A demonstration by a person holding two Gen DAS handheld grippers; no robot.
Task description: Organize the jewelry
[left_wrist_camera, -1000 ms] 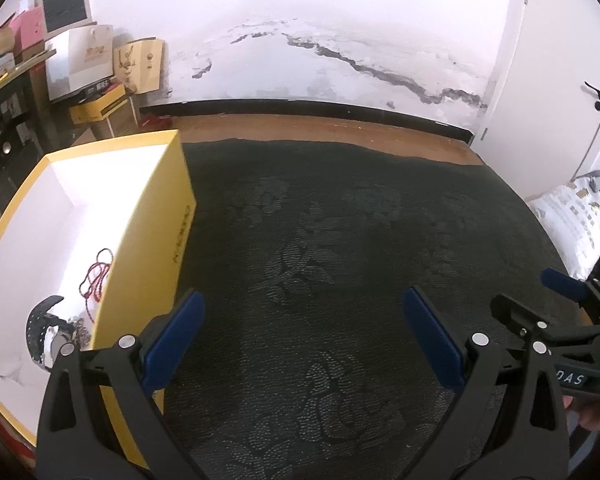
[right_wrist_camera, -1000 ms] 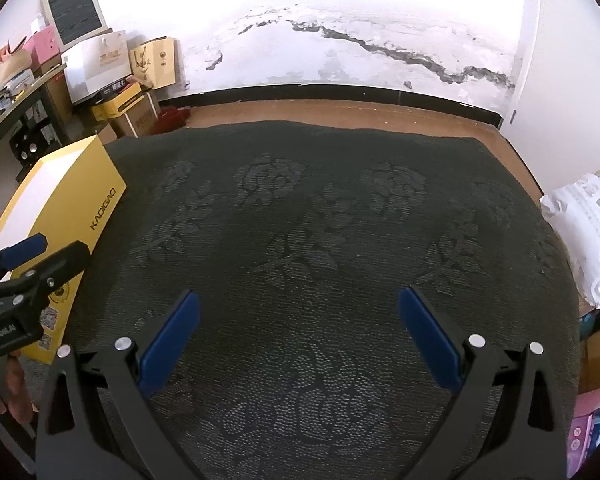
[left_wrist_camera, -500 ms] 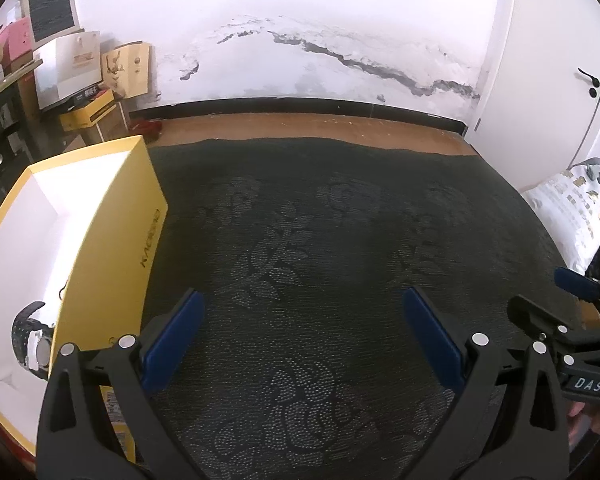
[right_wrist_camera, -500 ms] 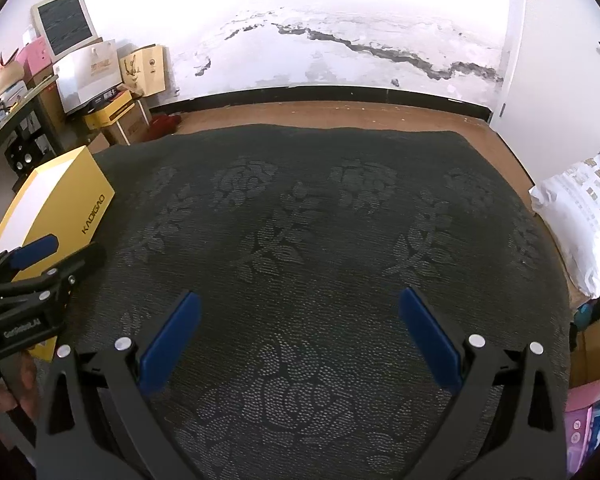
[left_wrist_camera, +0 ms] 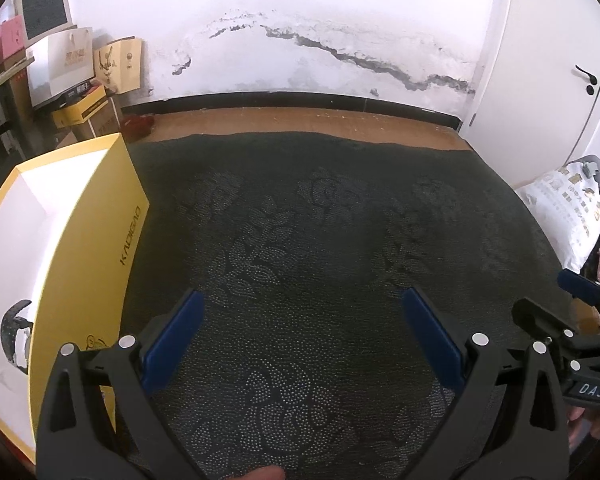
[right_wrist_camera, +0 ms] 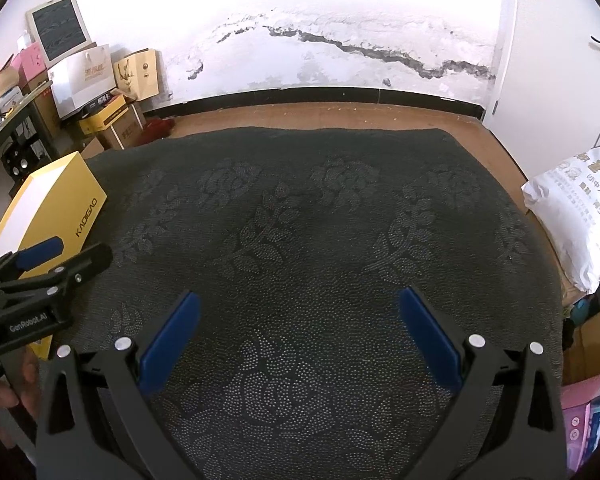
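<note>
Beside the yellow KAOIGAO box (left_wrist_camera: pixel 100 264), left gripper (left_wrist_camera: pixel 304 336) and right gripper (right_wrist_camera: pixel 300 332) gape empty.

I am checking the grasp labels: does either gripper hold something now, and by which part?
Nothing is held. The left gripper and the right gripper are both open, with only the dark cloth between their fingers.

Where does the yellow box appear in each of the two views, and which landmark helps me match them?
Left wrist view: the yellow box fills the left edge, its white inside visible, just left of the left gripper.
Right wrist view: the box sits smaller at the middle left, partly behind the left gripper.
Shared landmark: the dark crack across the white wall.
</note>
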